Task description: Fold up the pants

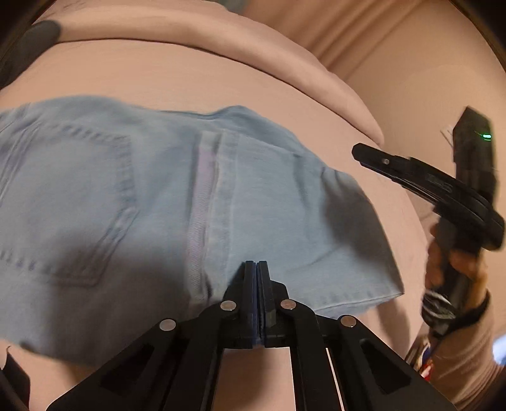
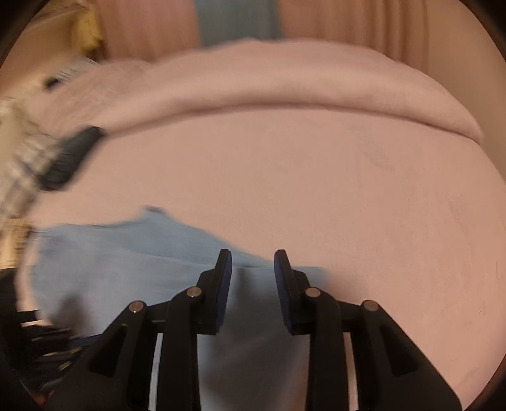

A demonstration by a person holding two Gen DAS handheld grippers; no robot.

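Observation:
Light blue denim pants (image 1: pixel 177 202) lie folded on a pink bed sheet (image 1: pixel 177 79), a back pocket showing at the left and a hem at the right. My left gripper (image 1: pixel 256 264) is shut with nothing visible between its pads, its tips just over the pants' near edge. My right gripper (image 2: pixel 253 254) is open and empty, hovering over the right end of the pants (image 2: pixel 132 253). In the left wrist view the right gripper (image 1: pixel 360 155) shows from the side, to the right of the pants, held by a hand.
A folded pink blanket (image 2: pixel 284 82) lies across the back of the bed sheet (image 2: pixel 348 189). A dark object (image 2: pixel 72 155) sits at the bed's left with blurred light items beside it. Pink curtains (image 2: pixel 363 25) hang behind.

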